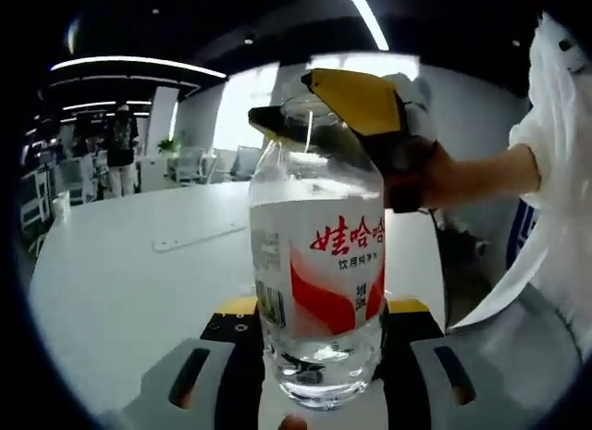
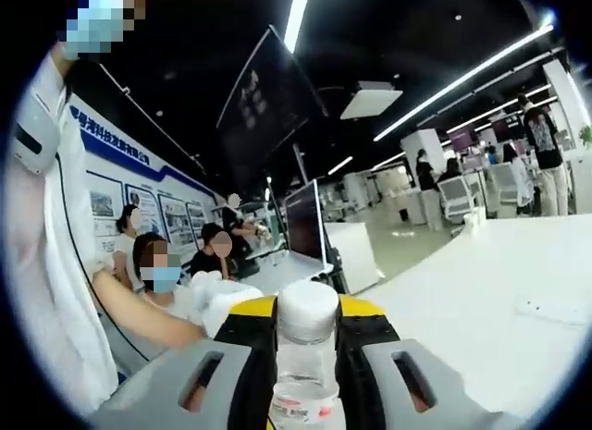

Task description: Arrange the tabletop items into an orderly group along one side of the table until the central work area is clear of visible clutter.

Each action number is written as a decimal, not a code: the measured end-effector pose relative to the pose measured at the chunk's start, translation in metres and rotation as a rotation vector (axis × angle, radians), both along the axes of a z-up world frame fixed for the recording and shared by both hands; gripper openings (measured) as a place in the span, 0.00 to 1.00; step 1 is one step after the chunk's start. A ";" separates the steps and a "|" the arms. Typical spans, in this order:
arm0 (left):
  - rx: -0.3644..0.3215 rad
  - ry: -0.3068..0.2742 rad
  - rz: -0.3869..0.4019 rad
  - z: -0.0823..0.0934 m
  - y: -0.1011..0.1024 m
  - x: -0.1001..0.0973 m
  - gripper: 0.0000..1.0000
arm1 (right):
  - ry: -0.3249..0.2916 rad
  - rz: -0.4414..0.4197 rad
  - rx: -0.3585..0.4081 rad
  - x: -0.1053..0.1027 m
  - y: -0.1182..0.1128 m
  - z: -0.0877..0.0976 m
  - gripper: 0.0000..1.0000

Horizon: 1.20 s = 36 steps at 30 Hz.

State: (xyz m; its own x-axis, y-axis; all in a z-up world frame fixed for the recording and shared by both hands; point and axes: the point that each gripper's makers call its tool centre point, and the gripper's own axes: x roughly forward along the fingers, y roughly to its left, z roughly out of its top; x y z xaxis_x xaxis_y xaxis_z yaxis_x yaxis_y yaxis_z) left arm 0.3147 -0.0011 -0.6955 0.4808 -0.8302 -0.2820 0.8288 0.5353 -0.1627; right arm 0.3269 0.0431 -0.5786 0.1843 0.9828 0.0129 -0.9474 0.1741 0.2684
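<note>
Clear water bottle (image 1: 317, 264) with red-and-white label, held upright above the white bench (image 1: 120, 282). Left gripper (image 1: 319, 356) fingers closed against the bottle's lower body. Right gripper (image 2: 307, 342) fingers closed on the neck just below the white cap (image 2: 307, 310); in the left gripper view its yellow-tipped fingers (image 1: 356, 102) sit at the bottle's top. A white-sleeved arm (image 1: 481, 171) reaches in from the right.

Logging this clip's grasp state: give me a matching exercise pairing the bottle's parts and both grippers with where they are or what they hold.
Column 1:
1. left gripper
2. right gripper
3. bottle label
4. bottle cap

Column 2:
A. red and white, with printed characters
B. shut on the bottle's neck
C. white, between yellow-backed fingers
D. shut on the bottle's lower body

Pairs: 1-D, 2-B, 3-A, 4-C
</note>
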 end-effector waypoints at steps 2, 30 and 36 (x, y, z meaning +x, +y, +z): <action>0.016 -0.006 0.016 -0.001 0.000 0.002 0.45 | -0.017 0.014 -0.003 -0.001 0.003 0.001 0.19; 0.007 0.123 0.354 -0.026 0.060 -0.022 0.46 | -0.097 0.076 -0.050 0.049 0.021 -0.030 0.19; 0.008 0.142 0.381 -0.029 0.071 -0.037 0.45 | -0.121 0.041 -0.068 0.075 0.024 -0.046 0.19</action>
State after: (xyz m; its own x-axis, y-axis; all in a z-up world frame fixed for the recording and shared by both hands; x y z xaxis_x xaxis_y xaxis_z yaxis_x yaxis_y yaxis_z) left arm 0.2778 0.0697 -0.7250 0.7095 -0.5977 -0.3734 0.5407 0.8015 -0.2555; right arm 0.4018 0.0674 -0.6246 0.1452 0.9888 -0.0346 -0.9788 0.1487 0.1406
